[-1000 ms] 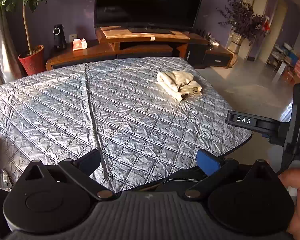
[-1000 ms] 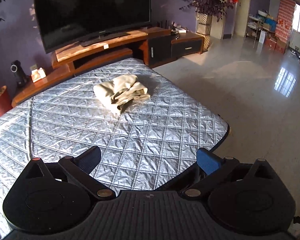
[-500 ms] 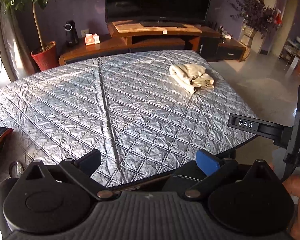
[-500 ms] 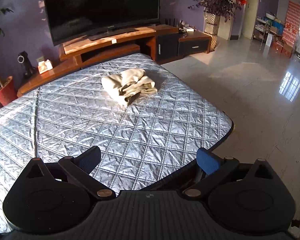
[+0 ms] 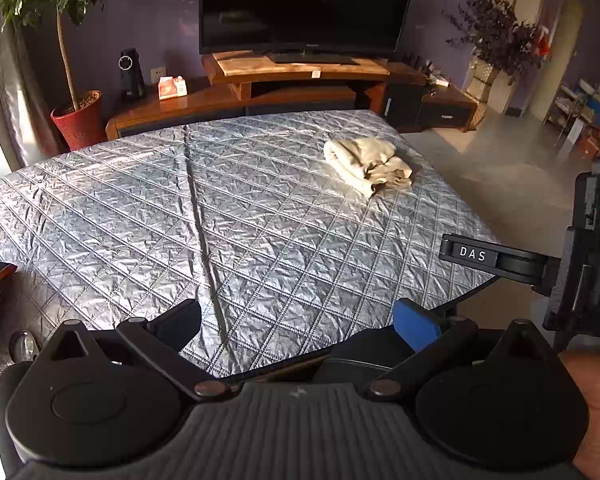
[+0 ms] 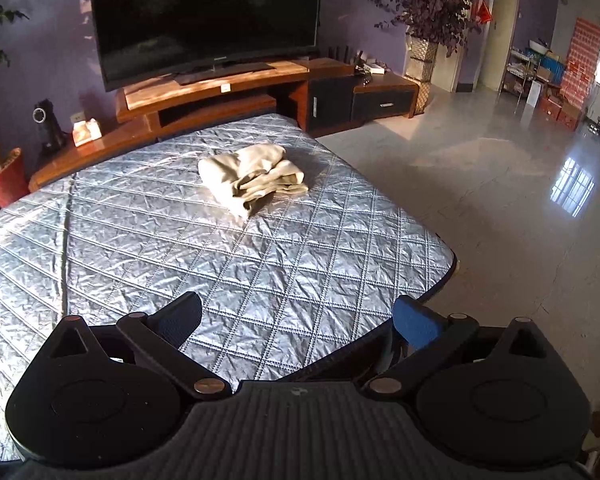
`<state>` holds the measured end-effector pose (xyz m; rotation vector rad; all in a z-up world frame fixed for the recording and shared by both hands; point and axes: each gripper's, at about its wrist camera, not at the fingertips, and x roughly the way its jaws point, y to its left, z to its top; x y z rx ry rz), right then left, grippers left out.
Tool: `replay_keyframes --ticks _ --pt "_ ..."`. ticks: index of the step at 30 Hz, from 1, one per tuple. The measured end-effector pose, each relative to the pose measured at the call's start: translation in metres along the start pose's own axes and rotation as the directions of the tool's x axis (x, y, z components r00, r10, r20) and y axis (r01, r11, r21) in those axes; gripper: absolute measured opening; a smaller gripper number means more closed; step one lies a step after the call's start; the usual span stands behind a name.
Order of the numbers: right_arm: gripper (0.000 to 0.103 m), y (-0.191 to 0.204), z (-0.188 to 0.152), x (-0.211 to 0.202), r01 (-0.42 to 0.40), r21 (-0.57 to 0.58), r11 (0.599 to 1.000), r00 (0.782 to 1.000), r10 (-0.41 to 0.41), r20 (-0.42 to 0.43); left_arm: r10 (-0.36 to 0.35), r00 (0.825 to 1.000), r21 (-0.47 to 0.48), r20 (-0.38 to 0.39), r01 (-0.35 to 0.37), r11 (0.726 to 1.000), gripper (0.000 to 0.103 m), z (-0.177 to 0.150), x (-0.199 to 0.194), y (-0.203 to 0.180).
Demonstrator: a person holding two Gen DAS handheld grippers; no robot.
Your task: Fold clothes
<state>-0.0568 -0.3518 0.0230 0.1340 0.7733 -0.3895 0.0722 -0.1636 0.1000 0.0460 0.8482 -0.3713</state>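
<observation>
The beige garment [image 6: 252, 176] lies loosely folded near the quilted mat's [image 6: 300, 264] far right corner; left gripper [image 5: 296, 320] and right gripper [image 6: 296, 320] hang well back, jaws apart, empty, so folding looks mostly done

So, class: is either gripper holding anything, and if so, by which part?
Nothing is held. Left gripper and right gripper are open; the cloth lies apart on the mattress.

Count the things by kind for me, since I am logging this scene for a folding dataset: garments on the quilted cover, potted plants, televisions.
Garments: 1, the beige garment bundled on the quilted cover
Potted plants: 2, the green plant in a red pot and the purple plant
Televisions: 1, the television
Total: 4
</observation>
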Motion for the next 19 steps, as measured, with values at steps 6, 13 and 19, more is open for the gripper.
replay_keyframes --ticks 6,13,19 --pt "0.103 0.003 -0.001 0.002 0.002 -0.002 1.0 1.0 -0.002 -0.011 -0.082 0.995 -0.035 0.049 0.084 0.996 0.102 0.001 -0.005 0.005" --pt "0.103 0.009 -0.004 0.004 0.001 -0.024 1.0 1.0 -0.001 -0.017 -0.108 0.993 -0.07 0.049 0.111 0.991 0.102 -0.002 -0.002 0.01" --pt "0.103 0.015 -0.007 0.004 0.007 -0.046 0.999 1.0 -0.008 -0.019 -0.076 0.996 -0.052 0.053 0.079 0.995 0.1 -0.001 -0.005 0.006"
